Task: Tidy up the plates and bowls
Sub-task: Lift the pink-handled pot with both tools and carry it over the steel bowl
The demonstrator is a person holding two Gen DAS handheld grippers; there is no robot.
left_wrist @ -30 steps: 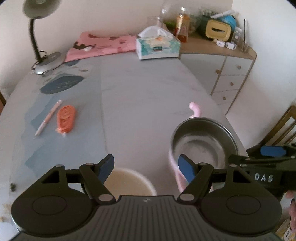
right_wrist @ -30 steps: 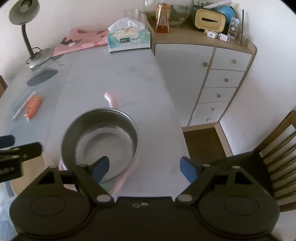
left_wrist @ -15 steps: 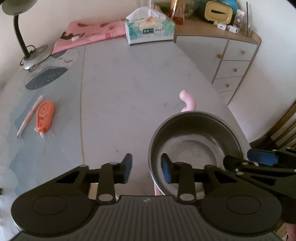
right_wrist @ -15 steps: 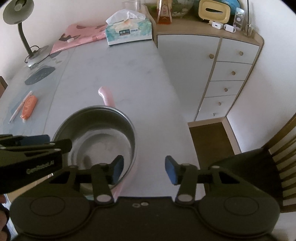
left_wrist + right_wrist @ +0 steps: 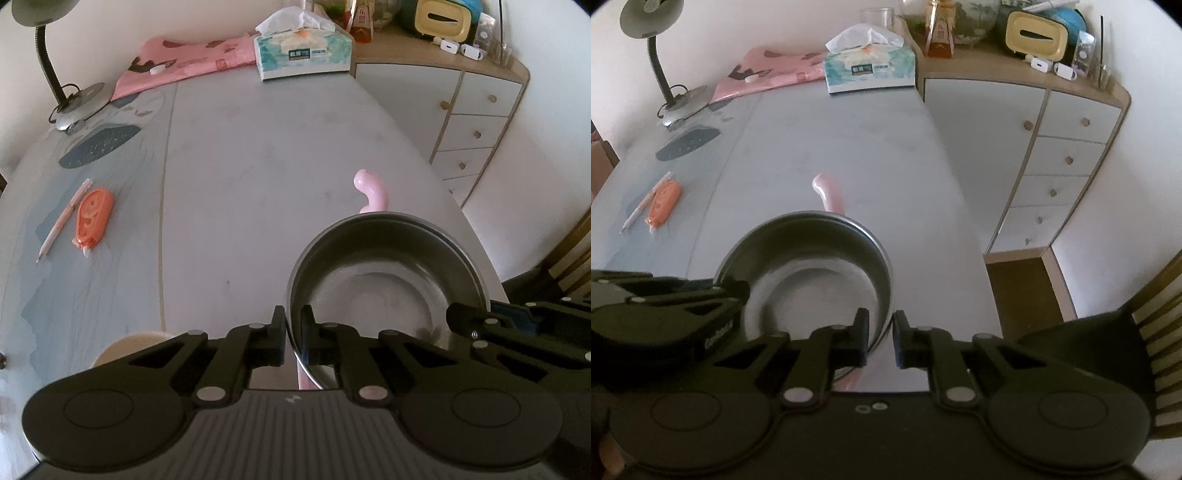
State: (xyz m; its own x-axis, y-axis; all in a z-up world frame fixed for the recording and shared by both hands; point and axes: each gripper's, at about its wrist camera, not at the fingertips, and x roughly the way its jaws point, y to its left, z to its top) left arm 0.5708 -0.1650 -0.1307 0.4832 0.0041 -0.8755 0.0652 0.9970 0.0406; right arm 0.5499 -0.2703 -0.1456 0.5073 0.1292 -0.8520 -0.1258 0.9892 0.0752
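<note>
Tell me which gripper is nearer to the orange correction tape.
Left. The left gripper clamps the rim of the steel bowl on the side of the orange correction tape; the right gripper, jaws closing on the opposite rim, is farther.

I can make out little lettering. In my right wrist view, the side of the left hand-held gripper (image 5: 670, 317) carries pale lettering, too blurred to spell. The tissue box (image 5: 870, 70) bears a dark label, its print too small to make out.
</note>
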